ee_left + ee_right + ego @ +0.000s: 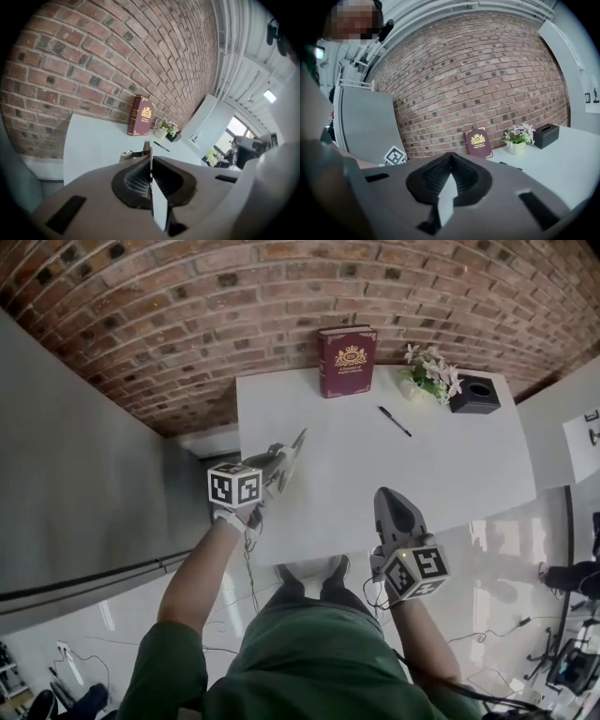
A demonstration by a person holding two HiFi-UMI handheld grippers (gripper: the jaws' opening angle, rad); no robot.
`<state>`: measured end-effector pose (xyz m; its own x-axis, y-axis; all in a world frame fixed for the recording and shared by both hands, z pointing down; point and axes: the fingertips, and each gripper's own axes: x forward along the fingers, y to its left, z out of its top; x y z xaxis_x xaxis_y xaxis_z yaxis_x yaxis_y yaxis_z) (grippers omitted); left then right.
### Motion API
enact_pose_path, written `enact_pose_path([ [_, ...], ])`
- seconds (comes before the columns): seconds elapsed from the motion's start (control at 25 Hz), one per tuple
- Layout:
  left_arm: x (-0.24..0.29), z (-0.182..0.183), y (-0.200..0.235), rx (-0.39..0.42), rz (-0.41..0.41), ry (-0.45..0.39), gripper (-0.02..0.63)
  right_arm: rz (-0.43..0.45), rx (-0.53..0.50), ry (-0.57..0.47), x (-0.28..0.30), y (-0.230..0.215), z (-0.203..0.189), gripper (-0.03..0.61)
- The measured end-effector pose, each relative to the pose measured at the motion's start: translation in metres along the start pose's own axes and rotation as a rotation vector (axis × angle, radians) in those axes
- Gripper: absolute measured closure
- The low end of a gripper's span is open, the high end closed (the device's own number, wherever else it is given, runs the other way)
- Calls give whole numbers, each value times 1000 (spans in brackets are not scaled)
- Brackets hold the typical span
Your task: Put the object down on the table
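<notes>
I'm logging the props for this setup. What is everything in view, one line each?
Table: one, white, against the brick wall.
Brick wall: one, red-brown, behind the table.
Book: one, maroon with a gold crest, upright at the table's back edge.
Flower pot: one, pale pot with white-pink flowers, right of the book.
Tissue box: one, black, back right corner, beside the flower pot.
Pen: one, black, lying in front of the flower pot.
Left gripper: one, grey with a marker cube, jaws shut, over the table's left side.
Right gripper: one, grey with a marker cube, jaws shut, at the table's near edge.
Green shirt: one, on the person, forearms bare.
</notes>
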<state>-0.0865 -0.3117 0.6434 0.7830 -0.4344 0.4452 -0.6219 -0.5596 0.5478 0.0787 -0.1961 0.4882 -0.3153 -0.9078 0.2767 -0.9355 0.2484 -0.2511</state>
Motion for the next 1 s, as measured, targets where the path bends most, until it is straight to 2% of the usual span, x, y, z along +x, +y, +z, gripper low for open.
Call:
enact_pose_path([
  [0.28,47,-19,13,-23,-19,108,604,-42,30,20,-11,-29,-13,575],
  [0.52,72,-34,26,-109,-34,158,606,-74,28,41,-21,-43,-22,575],
  [1.0,96,-50,45,-95,-5,249,604,-99,44,55,-30,-53,-30,575],
])
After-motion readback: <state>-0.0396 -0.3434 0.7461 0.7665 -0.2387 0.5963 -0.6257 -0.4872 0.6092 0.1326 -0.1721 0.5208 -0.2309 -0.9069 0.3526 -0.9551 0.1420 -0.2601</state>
